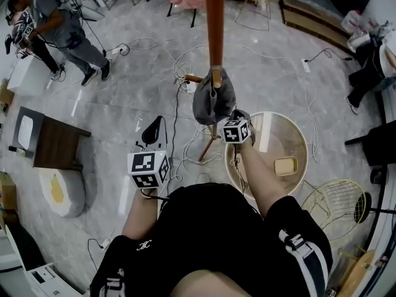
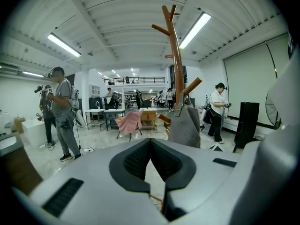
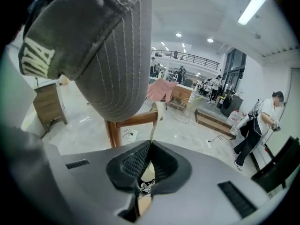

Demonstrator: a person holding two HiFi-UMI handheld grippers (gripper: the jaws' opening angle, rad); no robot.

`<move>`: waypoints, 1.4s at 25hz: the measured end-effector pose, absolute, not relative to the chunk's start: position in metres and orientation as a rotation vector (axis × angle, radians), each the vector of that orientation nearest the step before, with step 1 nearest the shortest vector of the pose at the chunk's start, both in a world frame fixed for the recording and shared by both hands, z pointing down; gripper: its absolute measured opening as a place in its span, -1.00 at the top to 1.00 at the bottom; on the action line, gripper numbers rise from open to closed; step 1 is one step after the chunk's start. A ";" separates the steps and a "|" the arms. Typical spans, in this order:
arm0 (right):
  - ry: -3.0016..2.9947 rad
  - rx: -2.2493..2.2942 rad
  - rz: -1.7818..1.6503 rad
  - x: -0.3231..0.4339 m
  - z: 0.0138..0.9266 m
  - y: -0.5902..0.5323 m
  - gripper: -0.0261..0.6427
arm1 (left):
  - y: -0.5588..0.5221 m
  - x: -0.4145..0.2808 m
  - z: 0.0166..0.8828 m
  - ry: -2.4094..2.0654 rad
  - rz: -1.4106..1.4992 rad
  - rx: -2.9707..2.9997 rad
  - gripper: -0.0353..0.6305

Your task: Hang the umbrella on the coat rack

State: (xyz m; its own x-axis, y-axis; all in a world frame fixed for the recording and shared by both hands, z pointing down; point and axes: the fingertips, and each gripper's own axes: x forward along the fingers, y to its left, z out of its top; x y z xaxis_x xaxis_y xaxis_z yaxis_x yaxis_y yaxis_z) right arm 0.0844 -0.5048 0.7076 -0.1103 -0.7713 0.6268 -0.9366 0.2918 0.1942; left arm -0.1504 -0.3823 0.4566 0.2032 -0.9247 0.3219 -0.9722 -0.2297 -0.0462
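A wooden coat rack stands in front of me, and a grey cap hangs on one of its pegs. My right gripper is right beside the cap and is shut on a cream strap that hangs down from it. In the right gripper view the cap fills the upper left, just above the right gripper. My left gripper is lower left of the rack, shut with nothing in it. The left gripper view has the rack and the cap beyond the left gripper. I see no umbrella.
A round glass table with a yellow block is at my right, a wire chair beyond it. A dark wooden side table is at the left. Cables trail round the rack's base. People stand farther off.
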 end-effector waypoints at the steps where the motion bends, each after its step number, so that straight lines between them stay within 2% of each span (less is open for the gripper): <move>1: -1.924 1.519 0.319 0.083 0.707 -0.505 0.88 | -0.382 -0.151 0.457 -1.835 0.424 2.301 0.84; 11: -1.873 1.388 0.240 0.075 0.724 -0.502 0.88 | -0.375 -0.148 0.460 -1.830 0.437 2.299 0.84; 26: -2.109 1.260 0.442 0.026 0.724 -0.482 0.87 | -0.351 -0.157 0.457 -1.878 0.449 2.259 0.84; 35: -2.080 1.328 0.546 0.023 0.748 -0.477 0.87 | -0.329 -0.174 0.463 -1.904 0.461 2.203 0.84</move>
State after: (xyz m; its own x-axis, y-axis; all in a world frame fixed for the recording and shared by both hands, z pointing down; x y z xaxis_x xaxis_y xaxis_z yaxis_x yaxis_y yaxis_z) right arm 0.0232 -0.4772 0.7481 -0.3155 -0.6615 0.6804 -0.9103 0.4135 -0.0202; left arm -0.1741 -0.3295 0.4631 0.1250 -0.9263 0.3555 -0.9863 -0.1550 -0.0569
